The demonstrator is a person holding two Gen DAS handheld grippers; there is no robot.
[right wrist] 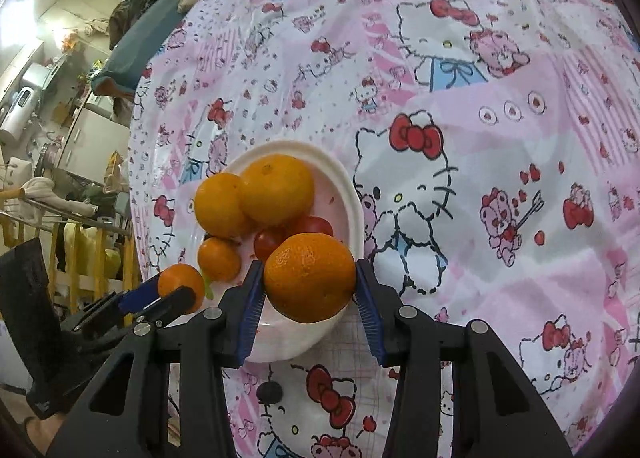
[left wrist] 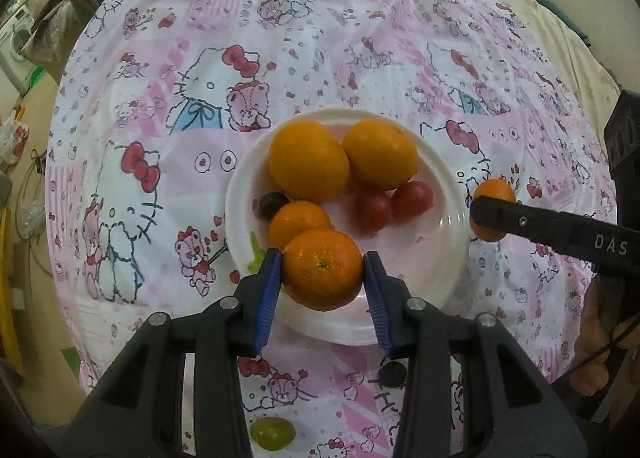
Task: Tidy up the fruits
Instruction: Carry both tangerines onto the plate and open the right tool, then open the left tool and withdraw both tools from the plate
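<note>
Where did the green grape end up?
The green grape lies on the patterned tablecloth, off the white plate. It shows only in the left wrist view, at the bottom edge, below the left gripper.

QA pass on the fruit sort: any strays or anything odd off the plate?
Yes. A green grape and a dark grape lie loose on the tablecloth near the plate, while the other fruit is plated or in the tongs.
</note>
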